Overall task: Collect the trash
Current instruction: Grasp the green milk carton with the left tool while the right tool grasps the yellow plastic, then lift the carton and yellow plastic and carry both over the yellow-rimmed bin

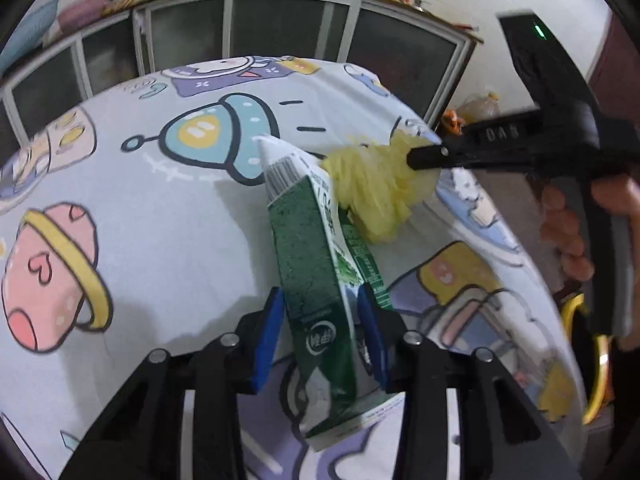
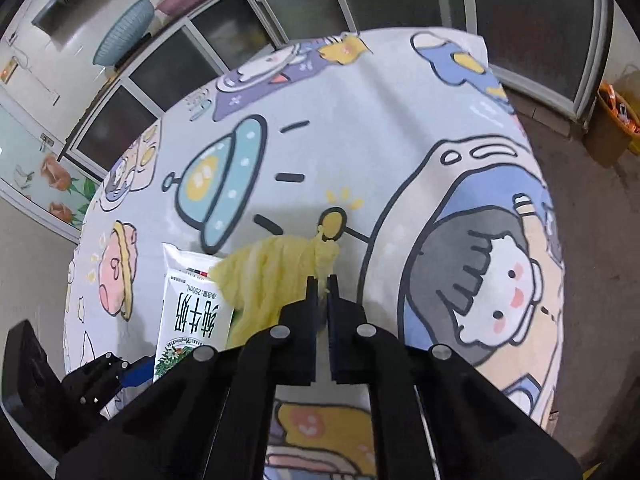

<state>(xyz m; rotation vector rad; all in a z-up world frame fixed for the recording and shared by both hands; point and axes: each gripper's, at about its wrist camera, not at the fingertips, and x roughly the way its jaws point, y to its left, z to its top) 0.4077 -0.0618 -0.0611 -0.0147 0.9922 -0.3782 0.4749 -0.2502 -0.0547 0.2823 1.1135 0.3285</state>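
A green and white milk carton (image 1: 312,280) is clamped between the blue pads of my left gripper (image 1: 320,320), tilted above the cartoon-print tablecloth (image 1: 160,208). The carton also shows at the lower left of the right wrist view (image 2: 192,312). My right gripper (image 2: 323,280) is shut on a crumpled yellow tissue (image 2: 272,272) and holds it just right of the carton's top. In the left wrist view the right gripper (image 1: 416,158) reaches in from the right with the yellow tissue (image 1: 372,188) hanging at its tip.
A round table under the cloth (image 2: 360,120) fills both views. Glass-door cabinets (image 1: 280,28) stand behind it. A cardboard box with orange items (image 2: 616,120) sits on the floor at the right. A blue basin (image 2: 124,36) rests on the cabinet top.
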